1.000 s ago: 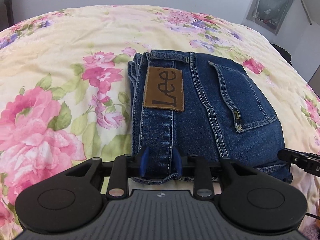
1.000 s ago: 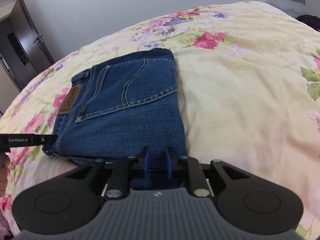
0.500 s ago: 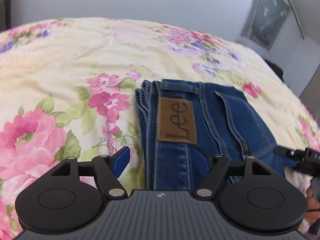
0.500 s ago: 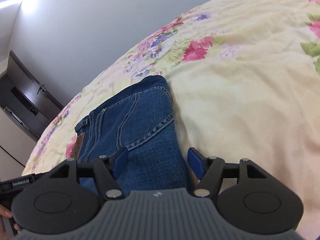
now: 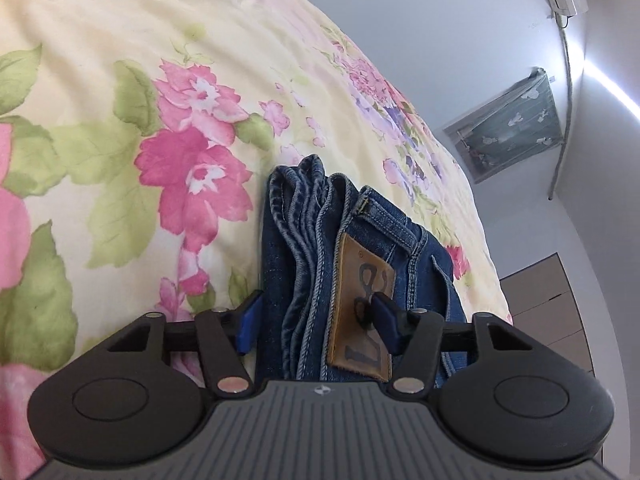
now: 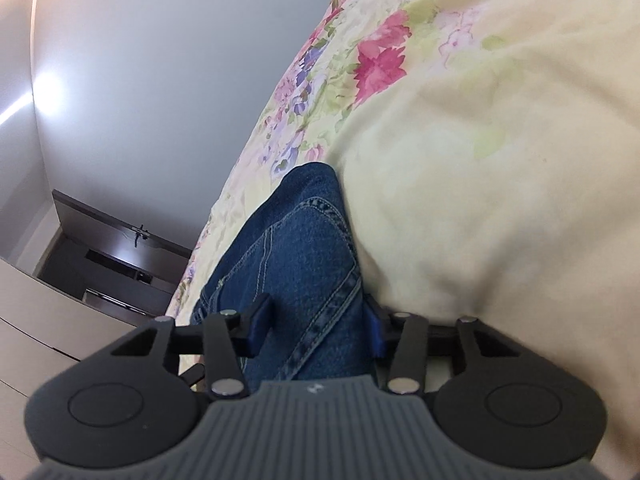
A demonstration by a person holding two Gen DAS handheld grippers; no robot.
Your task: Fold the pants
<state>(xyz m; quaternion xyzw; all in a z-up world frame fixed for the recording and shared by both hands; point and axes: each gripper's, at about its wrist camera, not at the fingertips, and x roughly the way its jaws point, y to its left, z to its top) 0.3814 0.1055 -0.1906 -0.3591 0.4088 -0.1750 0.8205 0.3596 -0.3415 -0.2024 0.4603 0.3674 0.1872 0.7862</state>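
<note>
Your folded jeans (image 5: 304,264) lie on the floral bedspread (image 5: 120,80), and your left gripper (image 5: 316,320) straddles the stacked edge by the leather patch (image 5: 360,312), jaws closing. Your right gripper (image 6: 316,328) is closing around the opposite folded edge; whether either's pads already press the denim is hard to tell.

A bed (image 5: 120,40) covered by a pale yellow quilt printed with pink roses, purple blossoms and green leaves carried the load. Directly on it lay a pair of blue jeans (image 5: 304,248), folded into a thick stack, a brown leather patch facing upward.
</note>
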